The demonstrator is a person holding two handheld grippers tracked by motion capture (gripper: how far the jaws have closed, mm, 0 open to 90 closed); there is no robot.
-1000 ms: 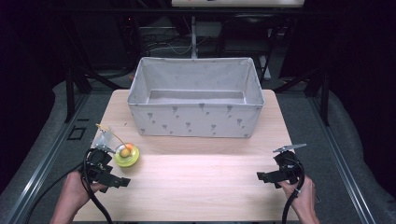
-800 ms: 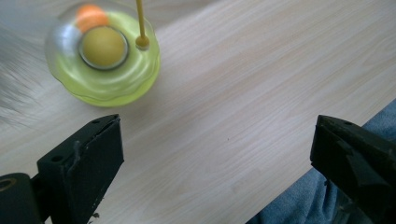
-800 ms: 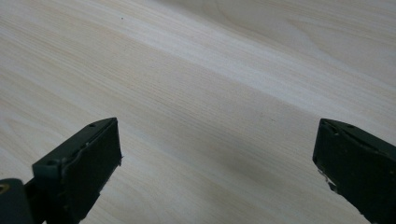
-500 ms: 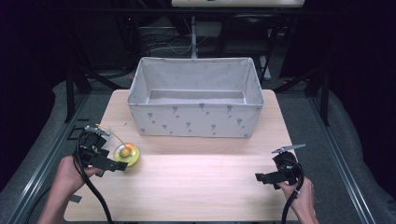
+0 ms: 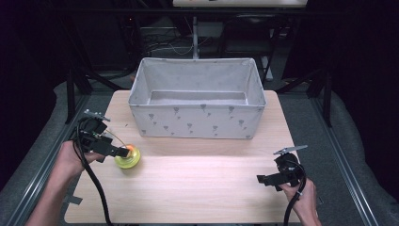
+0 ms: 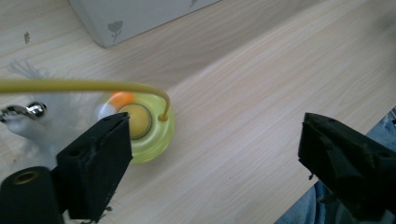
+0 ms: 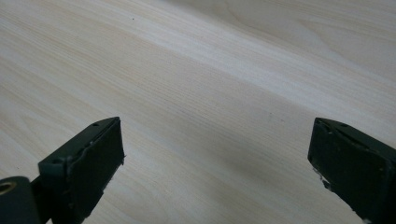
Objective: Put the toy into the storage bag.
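A yellow-green round toy (image 5: 127, 157) with an orange top lies on the left of the wooden table (image 5: 202, 188). In the left gripper view the toy (image 6: 147, 126) shows a thin yellow wire (image 6: 84, 85) that arches off to a white feather (image 6: 42, 121). My left gripper (image 5: 115, 149) hangs above and just left of the toy. Its jaws stand wide and have just been closing a little, with nothing pressed between them (image 6: 212, 140). My right gripper (image 5: 266, 180) rests open over bare wood at the front right (image 7: 215, 154).
A large grey fabric bin (image 5: 195, 120) with a small printed pattern stands open at the back middle of the table. Metal frame rails run along both sides, and the dark room lies beyond.
My left gripper has risen and drawn back to the left, away from the table's front. The toy and the right gripper have stayed where they were.
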